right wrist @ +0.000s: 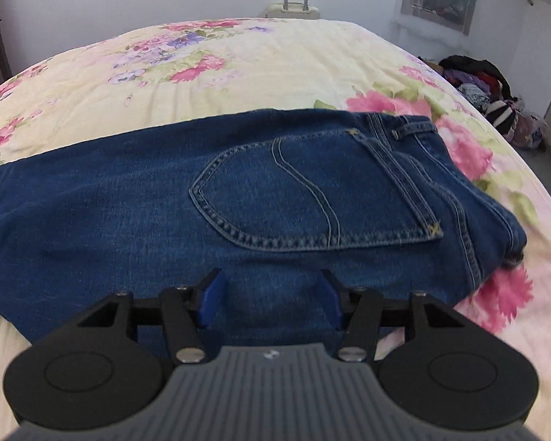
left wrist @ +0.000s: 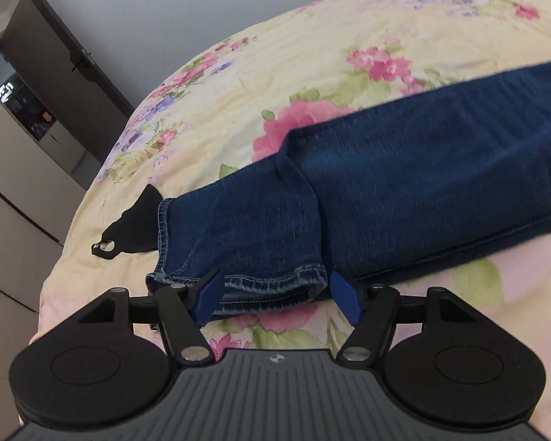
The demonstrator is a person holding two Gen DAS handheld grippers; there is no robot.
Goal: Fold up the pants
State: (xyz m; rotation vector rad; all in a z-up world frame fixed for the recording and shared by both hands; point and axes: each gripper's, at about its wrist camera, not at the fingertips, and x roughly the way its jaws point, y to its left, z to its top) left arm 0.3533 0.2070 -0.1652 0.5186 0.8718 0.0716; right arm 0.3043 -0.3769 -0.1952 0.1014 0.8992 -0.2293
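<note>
Dark blue jeans lie lengthwise, folded leg on leg, on a floral bedspread. In the left wrist view the leg ends lie nearest, and the stitched hem runs across just beyond my left gripper. That gripper is open, and its blue pads stand apart on either side of the hem without pressing it. In the right wrist view the seat of the jeans shows, with a back pocket and the waistband to the right. My right gripper hovers open over the denim below the pocket.
A black strap-like item lies on the bed left of the hem. A dark door and cabinets stand past the bed's left edge. A suitcase stands behind the bed. A pile of clothes lies beyond the right edge.
</note>
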